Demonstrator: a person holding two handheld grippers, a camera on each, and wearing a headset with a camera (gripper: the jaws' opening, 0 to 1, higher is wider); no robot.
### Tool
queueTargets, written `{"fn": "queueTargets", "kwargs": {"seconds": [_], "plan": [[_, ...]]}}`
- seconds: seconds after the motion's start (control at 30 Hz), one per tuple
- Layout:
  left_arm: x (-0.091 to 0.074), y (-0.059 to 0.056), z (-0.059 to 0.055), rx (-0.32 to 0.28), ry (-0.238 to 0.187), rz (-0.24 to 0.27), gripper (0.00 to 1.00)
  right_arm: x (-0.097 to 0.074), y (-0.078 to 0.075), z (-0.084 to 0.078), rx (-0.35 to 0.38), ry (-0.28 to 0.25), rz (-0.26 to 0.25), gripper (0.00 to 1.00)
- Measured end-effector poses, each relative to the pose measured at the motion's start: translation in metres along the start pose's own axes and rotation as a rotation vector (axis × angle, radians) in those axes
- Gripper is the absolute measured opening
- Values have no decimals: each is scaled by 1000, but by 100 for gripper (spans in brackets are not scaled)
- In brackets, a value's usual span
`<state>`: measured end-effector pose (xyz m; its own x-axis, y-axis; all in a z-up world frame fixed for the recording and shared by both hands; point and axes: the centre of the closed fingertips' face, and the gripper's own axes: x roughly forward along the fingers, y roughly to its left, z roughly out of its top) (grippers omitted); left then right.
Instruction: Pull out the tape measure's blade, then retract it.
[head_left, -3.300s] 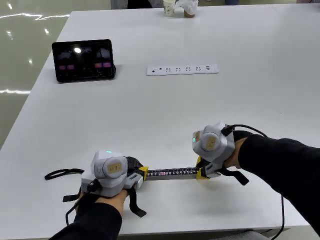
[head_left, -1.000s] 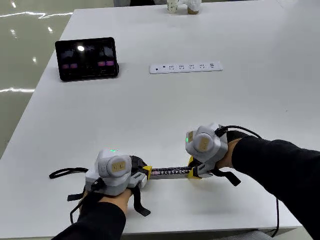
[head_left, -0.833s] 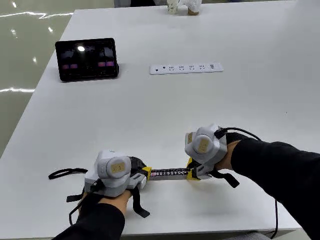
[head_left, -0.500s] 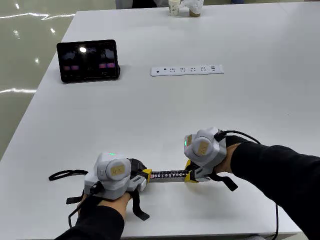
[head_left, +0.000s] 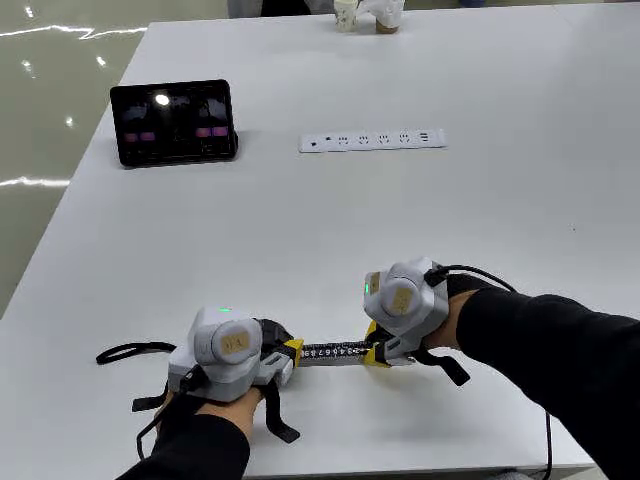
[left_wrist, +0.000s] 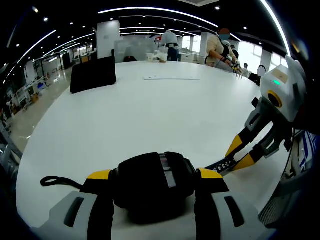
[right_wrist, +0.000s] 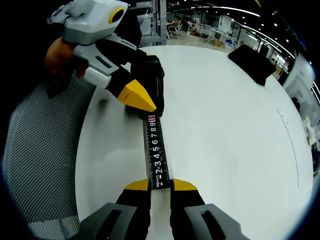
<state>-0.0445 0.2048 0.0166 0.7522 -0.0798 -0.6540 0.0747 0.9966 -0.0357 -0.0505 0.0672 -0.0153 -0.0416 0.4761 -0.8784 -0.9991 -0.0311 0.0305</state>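
The black tape measure case (head_left: 271, 338) rests on the white table (head_left: 400, 220) near its front edge, and my left gripper (head_left: 286, 356) is shut on it. In the left gripper view the case (left_wrist: 152, 182) sits between the yellow-tipped jaws of the left gripper (left_wrist: 155, 175). A short stretch of the blade (head_left: 333, 351) runs right from the case to my right gripper (head_left: 373, 353), which is shut on the blade's end. The right gripper view shows the numbered blade (right_wrist: 155, 147) leading from my right gripper (right_wrist: 161, 185) to the case (right_wrist: 152, 75).
A dark tablet (head_left: 173, 122) stands at the back left, with a white power strip (head_left: 372, 140) to its right. Cups (head_left: 345, 12) sit at the far edge. A black strap (head_left: 125, 351) trails left of the case. The table's front edge lies just below both grippers.
My right gripper has moved left toward the case, and the exposed length of blade is shorter. The left gripper holds the case in about the same spot.
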Motion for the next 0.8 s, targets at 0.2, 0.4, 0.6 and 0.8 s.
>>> {"fn": "queueTargets", "kwargs": {"seconds": [0.2,0.4,0.6,0.8], "plan": [[0,0,0,0,4,-2,59,1,0,3,30,-26,6,11],[0,0,0,5,4,-1,59,3,0,6,20,-26,1,11],[-1,0,0,7,4,-4,59,4,1,8,13,-32,1,11],[-1,0,0,10,4,-12,59,5,1,10,15,-37,1,11]]}}
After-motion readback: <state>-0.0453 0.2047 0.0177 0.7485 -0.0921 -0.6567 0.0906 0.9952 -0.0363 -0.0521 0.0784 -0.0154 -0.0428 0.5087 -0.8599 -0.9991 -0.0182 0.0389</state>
